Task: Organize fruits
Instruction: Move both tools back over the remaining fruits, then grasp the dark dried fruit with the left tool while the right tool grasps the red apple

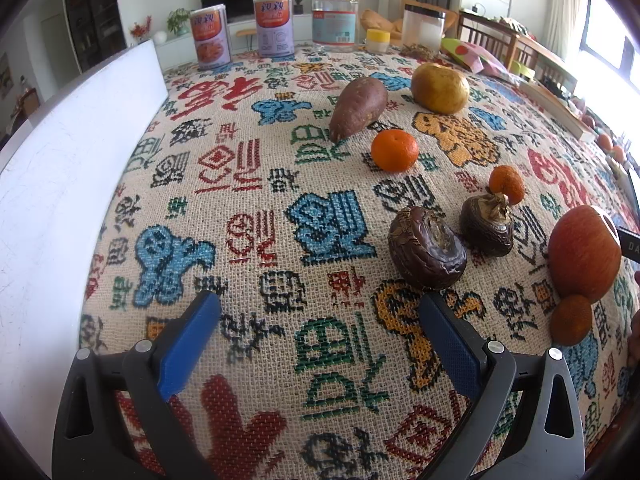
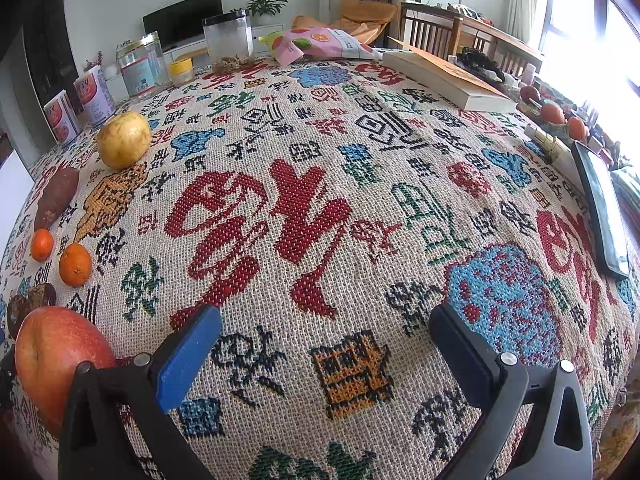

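Both the left gripper and right gripper are hovering with fingers apart, holding nothing. The fruits are lying beside the red apple on the counter. Nudging the apple risks rolling the small orange touching it.

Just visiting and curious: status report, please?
Left gripper open, empty. Right gripper open, empty. Apple, oranges, pear loose on the cloth. Nothing in the way.
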`<state>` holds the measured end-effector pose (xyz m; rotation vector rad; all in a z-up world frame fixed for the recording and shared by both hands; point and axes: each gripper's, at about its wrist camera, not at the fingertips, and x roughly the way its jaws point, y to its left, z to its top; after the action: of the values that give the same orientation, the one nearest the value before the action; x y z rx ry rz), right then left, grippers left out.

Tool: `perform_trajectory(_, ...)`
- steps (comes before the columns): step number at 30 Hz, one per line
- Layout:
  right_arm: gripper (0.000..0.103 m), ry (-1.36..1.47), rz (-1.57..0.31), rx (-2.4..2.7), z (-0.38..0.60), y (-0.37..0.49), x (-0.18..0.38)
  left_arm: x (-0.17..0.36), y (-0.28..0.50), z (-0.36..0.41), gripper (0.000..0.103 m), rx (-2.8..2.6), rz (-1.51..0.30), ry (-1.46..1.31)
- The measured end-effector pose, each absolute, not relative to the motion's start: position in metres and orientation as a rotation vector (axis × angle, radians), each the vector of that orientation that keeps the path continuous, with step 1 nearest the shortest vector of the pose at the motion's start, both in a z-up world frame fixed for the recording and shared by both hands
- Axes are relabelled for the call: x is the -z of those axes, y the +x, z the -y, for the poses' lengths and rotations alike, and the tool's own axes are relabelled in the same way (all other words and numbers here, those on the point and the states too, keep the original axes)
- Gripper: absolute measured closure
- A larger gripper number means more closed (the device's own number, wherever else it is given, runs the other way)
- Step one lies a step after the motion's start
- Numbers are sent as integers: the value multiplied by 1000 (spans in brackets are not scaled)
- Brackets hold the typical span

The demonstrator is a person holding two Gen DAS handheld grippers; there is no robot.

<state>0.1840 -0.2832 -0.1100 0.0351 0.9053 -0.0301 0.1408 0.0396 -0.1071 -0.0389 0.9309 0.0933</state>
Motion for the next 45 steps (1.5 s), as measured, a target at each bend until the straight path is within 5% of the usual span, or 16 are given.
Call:
perform_trajectory(32,0,36,-905,31,283,184,110,100,147,-14,5,109,-908,-4)
perform_trajectory(35,0,36,-905,31,283,184,110,102,158,0,33,130,-910,62)
perform_trajectory(36,0,36,-905,31,283,184,110,101,160,2,35,133,-893,72)
perform_trajectory(38,0,36,-905,31,283,184,110,98,164,0,58,157,-888,47)
perform_trajectory(45,0,83,-881,18,289,178,106,88,137,-24,59,115,-892,-59)
